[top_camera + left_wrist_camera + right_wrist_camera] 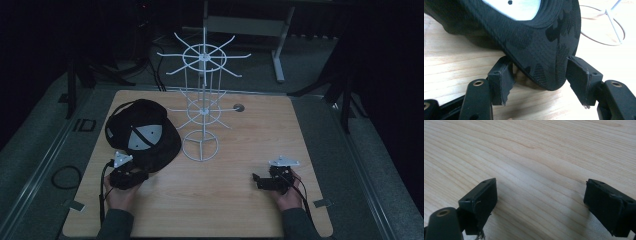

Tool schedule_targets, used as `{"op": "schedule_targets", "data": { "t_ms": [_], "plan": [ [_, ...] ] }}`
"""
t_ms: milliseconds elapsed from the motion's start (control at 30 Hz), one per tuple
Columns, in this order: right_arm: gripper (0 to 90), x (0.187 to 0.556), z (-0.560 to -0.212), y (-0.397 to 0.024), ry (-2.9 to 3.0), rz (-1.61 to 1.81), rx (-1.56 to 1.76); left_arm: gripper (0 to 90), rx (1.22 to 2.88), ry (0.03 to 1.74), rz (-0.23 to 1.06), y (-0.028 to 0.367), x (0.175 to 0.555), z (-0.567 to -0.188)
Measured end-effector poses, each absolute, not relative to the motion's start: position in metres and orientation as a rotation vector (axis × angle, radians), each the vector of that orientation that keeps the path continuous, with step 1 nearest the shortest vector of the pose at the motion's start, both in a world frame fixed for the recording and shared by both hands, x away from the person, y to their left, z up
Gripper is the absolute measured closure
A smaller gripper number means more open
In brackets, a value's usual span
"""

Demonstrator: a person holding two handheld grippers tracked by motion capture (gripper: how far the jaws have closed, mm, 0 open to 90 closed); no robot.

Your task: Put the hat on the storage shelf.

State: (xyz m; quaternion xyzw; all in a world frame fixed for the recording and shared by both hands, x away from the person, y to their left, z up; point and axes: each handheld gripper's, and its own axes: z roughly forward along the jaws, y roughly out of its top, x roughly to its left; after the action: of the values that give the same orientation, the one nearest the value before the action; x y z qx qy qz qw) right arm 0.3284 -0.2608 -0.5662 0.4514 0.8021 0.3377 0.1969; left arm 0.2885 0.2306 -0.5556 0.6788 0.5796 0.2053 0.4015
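Note:
A black cap [145, 132] with a grey underside panel lies upside down on the left of the wooden table [235, 210]. Its brim points toward the person. My left gripper [131, 176] sits at the brim's near edge. In the left gripper view the camo-patterned brim [536, 42] reaches between the jaws of my left gripper [540, 65], which stand apart, one on each side of it. My right gripper [260, 181] rests low at the table's front right. In the right gripper view my right gripper [541, 186] is open over bare wood.
A white wire display rack [201, 110] with spoke-like hooks stands at the table's middle back, its ring base [609, 25] just right of the cap. A small round grommet [239, 107] sits behind it. Dark floor and cables surround the table.

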Motion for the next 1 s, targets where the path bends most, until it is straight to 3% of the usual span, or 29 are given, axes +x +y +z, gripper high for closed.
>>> {"op": "schedule_targets", "data": {
  "t_ms": [467, 733, 833, 1000],
  "plan": [
    [11.5, 0.328, -0.566, -0.261, 2.248, 0.945, 1.263, 42.9, 1.75, 1.468, 0.462, 0.216, 0.309, -0.562],
    [11.5, 0.328, -0.566, -0.261, 2.249, 0.946, 1.261, 65.3, 1.726, 1.431, 0.355, 0.216, 0.313, -0.561],
    [11.5, 0.328, -0.566, -0.261, 2.249, 0.946, 1.261, 68.7, 1.696, 1.422, 0.304, 0.22, 0.314, -0.56],
    [11.5, 0.328, -0.566, -0.261, 2.249, 0.946, 1.261, 72.4, 1.633, 1.406, 0.35, 0.225, 0.312, -0.553]
  ]
}}
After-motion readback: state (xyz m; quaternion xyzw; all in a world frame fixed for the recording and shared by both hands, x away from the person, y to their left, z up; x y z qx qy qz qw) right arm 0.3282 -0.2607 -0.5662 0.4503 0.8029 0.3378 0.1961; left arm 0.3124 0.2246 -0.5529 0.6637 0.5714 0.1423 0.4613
